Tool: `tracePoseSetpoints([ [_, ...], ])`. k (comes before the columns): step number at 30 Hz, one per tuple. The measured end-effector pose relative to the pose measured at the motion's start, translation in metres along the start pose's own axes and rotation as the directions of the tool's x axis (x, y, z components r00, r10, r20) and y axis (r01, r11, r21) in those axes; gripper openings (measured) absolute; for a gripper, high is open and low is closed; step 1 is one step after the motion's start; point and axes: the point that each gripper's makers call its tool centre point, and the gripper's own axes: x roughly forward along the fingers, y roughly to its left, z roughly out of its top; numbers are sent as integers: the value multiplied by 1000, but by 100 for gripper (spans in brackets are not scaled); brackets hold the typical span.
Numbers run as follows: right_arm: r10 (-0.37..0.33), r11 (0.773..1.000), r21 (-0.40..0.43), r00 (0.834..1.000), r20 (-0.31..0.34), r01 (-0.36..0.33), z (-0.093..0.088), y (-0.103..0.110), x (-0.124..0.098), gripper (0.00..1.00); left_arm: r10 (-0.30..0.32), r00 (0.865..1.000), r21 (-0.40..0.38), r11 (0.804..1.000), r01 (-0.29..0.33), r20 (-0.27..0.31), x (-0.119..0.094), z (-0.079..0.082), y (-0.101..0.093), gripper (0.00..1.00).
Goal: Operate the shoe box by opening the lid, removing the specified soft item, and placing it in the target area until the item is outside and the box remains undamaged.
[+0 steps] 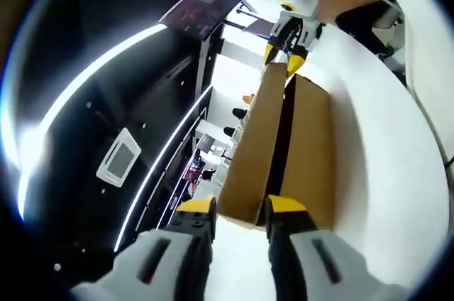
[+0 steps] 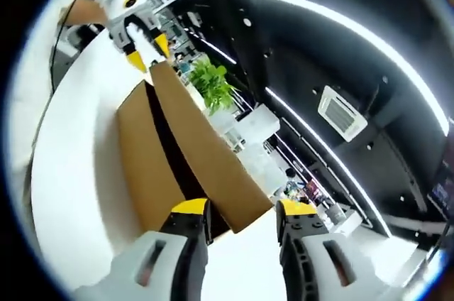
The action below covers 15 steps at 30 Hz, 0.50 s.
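A: Stage shown? The box [image 1: 312, 152] lies on the white table [image 1: 383, 173], and its lid [image 1: 252, 152] is swung partway up, leaving a dark gap between lid and body along the whole length.

B: And the grippers? The left gripper [image 1: 241, 212] sits at the near end of the lid, yellow tips on either side of the cardboard edge. The jaws stand close on the panel, and the lid seems pinched between them, though actual contact is hard to confirm. The right gripper [image 1: 287, 49] meets the far end of the same lid, a hand [image 1: 333, 3] behind it.

A: From the other end? In the right gripper view the right gripper [image 2: 241, 212] brackets the raised lid [image 2: 202, 152] in the same way, tips either side of the panel's corner, apparently gripping it. The left gripper [image 2: 145, 49] holds the far end. The box [image 2: 142, 166] body rests flat on the table [image 2: 71, 173].

B: Progress? As a judgement, the opening step is under way and not complete: the lid is lifted but not folded back.

A: The soft item? It cannot be made out; the gap is dark, so it is presumably inside the box.

B: Remaining? Finishing the opening, taking the item out, and setting it in the target area, which cannot be identified. The cardboard shows no tear or crease.
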Motion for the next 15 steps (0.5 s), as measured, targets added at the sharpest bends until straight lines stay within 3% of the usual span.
tracePoseSetpoints([
  [8,-87,977,193,996,-12,88,-3,-9,0,40,-22,1000,-7,1000,22,10,1,3,-6,30],
  [15,-85,941,329,996,3,79,0,-11,2,31,-30,999,-20,999,30,12,2,3,-8,30],
])
